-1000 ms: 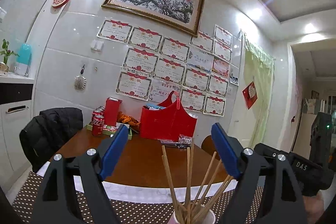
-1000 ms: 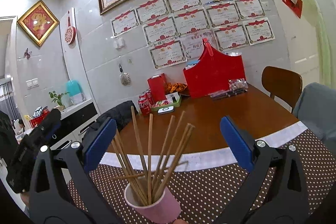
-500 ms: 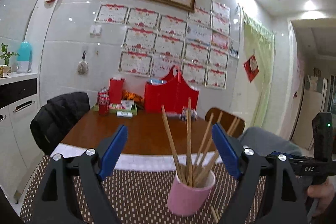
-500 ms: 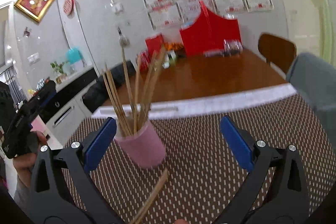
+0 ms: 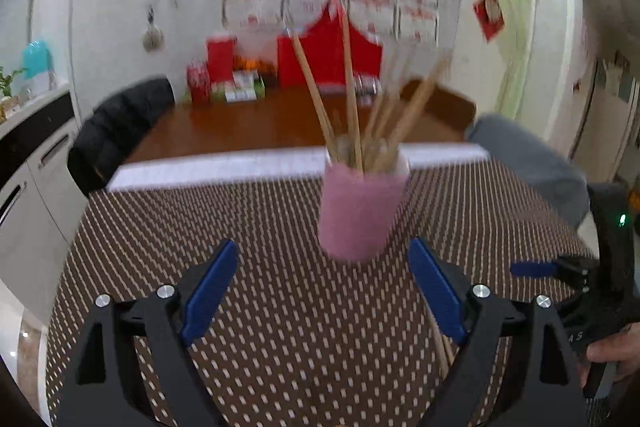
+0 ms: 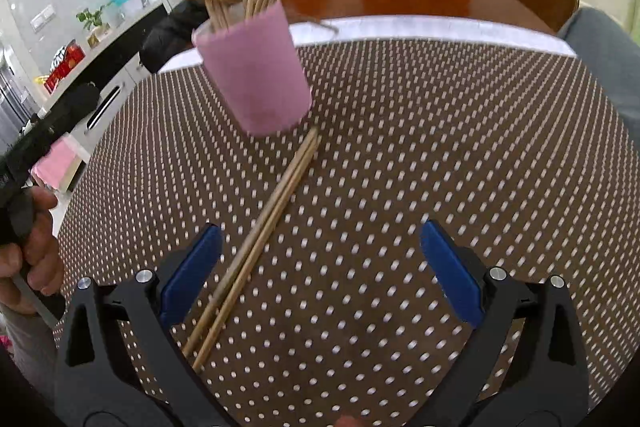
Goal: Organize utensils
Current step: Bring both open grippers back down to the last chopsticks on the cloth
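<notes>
While both claws hang over the dotted brown mat (image 6: pixel 400 155), the job of organizing the utensils looks to be at its opening step: reaching for the strays. Two loose wooden chopsticks (image 6: pixel 264 227) lie flat on the mat, running from the foot of the pink cup (image 6: pixel 256 75) back toward the right gripper (image 6: pixel 320 263), their near ends passing just inside its left finger. That gripper's jaws stand wide apart with nothing pressed between the blue pads. The left gripper (image 5: pixel 324 291) faces the same pink cup from the other side; the cup stands upright just ahead of its fingertips and a little right of centre, holding a bundle of chopsticks (image 5: pixel 352 99) that lean outward. Its jaws have just been opening and are spread wide, empty between them. In the blurred left wrist view, the loose pair shows only as a sliver behind the right finger. The next move likely calls for the right claw to shift left, centre on the loose pair, drop low and close.
</notes>
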`<state>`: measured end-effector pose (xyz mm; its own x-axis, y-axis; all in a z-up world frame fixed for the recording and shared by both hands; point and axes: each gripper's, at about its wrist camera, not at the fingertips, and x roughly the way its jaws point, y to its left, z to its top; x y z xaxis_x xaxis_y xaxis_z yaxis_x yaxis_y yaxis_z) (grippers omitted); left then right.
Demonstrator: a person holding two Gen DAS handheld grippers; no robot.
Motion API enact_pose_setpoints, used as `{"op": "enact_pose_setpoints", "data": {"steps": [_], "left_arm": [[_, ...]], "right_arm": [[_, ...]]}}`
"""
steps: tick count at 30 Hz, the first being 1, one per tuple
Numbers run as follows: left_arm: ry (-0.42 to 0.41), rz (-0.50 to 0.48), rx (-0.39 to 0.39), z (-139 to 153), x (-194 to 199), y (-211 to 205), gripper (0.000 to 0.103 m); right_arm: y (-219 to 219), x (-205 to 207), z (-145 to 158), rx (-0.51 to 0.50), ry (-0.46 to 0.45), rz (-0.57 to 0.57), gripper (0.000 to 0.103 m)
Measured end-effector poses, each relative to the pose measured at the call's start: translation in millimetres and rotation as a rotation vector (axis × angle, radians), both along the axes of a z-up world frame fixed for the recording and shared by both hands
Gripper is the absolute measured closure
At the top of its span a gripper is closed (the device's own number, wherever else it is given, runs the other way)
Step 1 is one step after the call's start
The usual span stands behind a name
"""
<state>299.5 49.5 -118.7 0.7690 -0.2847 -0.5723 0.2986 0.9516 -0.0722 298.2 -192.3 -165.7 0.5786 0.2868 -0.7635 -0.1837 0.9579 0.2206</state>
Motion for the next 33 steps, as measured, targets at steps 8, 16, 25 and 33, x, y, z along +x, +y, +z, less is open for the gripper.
{"op": "enact_pose_setpoints", "data": {"steps": [8, 16, 25, 33], "left_arm": [[0.097, 0.027, -0.008, -27, 3, 11, 0.017], [0.096, 0.038, 0.015, -22, 6, 11, 0.017], [0.096, 0.018, 0.051, -25, 4, 4, 0.017], [0.104, -0.003, 0.069, -29, 2, -1, 0.017]], "right_arm": [[26, -14, -18, -0.096, 0.027, 0.027, 0.006], [43, -19, -30, -0.202, 0.051, 0.020, 0.006], [49, -17, -28, -0.269, 0.052, -0.003, 0.007], [61, -4, -31, -0.278, 0.069, 0.001, 0.014]]}}
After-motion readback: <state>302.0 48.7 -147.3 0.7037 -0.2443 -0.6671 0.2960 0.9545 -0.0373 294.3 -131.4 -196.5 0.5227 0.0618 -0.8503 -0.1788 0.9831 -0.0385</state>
